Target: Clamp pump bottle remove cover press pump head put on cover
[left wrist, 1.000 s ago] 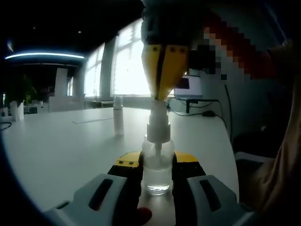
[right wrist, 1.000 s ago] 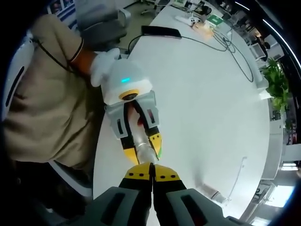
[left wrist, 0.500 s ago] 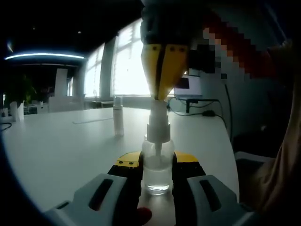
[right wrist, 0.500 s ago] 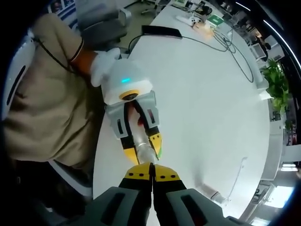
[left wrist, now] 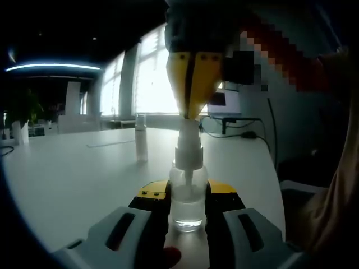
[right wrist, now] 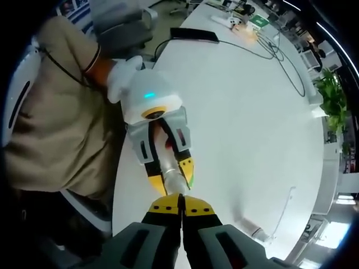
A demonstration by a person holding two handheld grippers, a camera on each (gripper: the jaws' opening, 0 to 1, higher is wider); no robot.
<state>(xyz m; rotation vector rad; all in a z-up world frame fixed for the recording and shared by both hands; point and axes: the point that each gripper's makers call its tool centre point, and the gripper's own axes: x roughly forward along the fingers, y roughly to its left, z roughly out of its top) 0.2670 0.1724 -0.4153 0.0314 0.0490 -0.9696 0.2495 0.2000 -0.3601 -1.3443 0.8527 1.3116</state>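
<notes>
Spreading wide under dim ceiling lights and bright windows, your white table (left wrist: 73,179) carries 1 clear cover (left wrist: 141,144) standing at left, well apart from 1 pump bottle (left wrist: 187,196). Your left gripper (left wrist: 187,208) grasps that bottle; your right gripper (left wrist: 191,84), jaws clenched together, touches the pump head (left wrist: 189,140) from above.

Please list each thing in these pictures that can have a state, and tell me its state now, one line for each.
Clear plastic pump bottle: upright on the table, clamped, cover off.
White pump head: on the bottle, the right gripper's tips on its top.
Clear cover: standing upright on the white table, apart from the bottle.
Left gripper: shut on the bottle.
Right gripper: jaws closed together.
</notes>
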